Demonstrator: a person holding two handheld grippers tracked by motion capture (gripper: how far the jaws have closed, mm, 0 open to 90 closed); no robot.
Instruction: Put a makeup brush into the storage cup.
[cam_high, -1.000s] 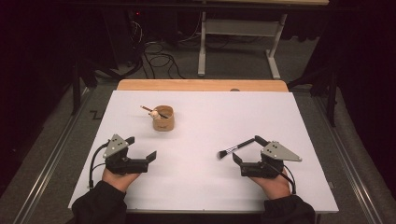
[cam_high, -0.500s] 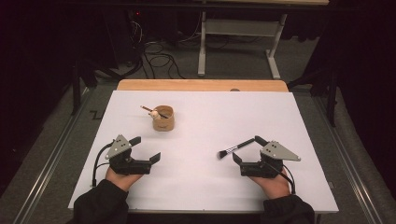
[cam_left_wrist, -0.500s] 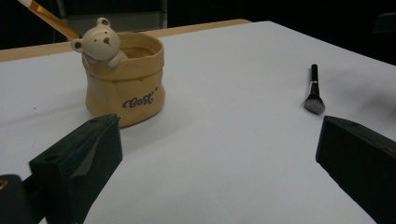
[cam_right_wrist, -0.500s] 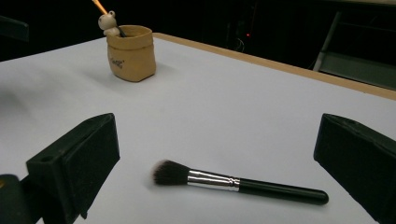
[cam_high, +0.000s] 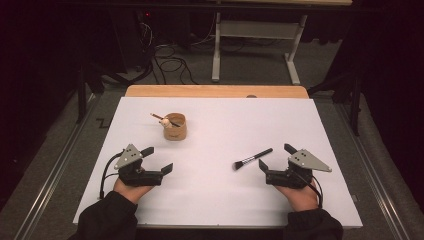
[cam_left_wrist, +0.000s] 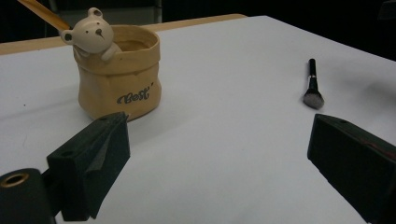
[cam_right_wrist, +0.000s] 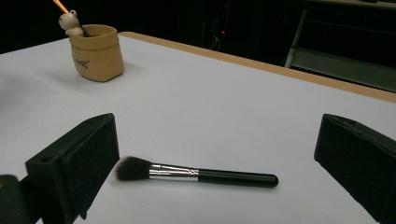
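A tan pot (cam_high: 175, 127) with a small bear figure on its rim stands at the left back of the white table and holds a wooden stick. A black makeup brush (cam_high: 252, 159) lies flat right of centre. My left gripper (cam_high: 160, 159) rests on the table in front of the pot (cam_left_wrist: 119, 79), open. Its jaws have just been closing a little, with nothing between them. My right gripper (cam_high: 274, 156) is open and low, just right of the brush. The brush (cam_right_wrist: 196, 173) lies across the gap ahead of its jaws, bristles to the left.
The white table top (cam_high: 225, 200) ends in a wooden strip (cam_high: 215, 91) at the back. Beyond it are a dark floor with cables (cam_high: 167, 57) and a metal stand (cam_high: 252, 35). In the left gripper view the brush (cam_left_wrist: 313, 84) lies far right.
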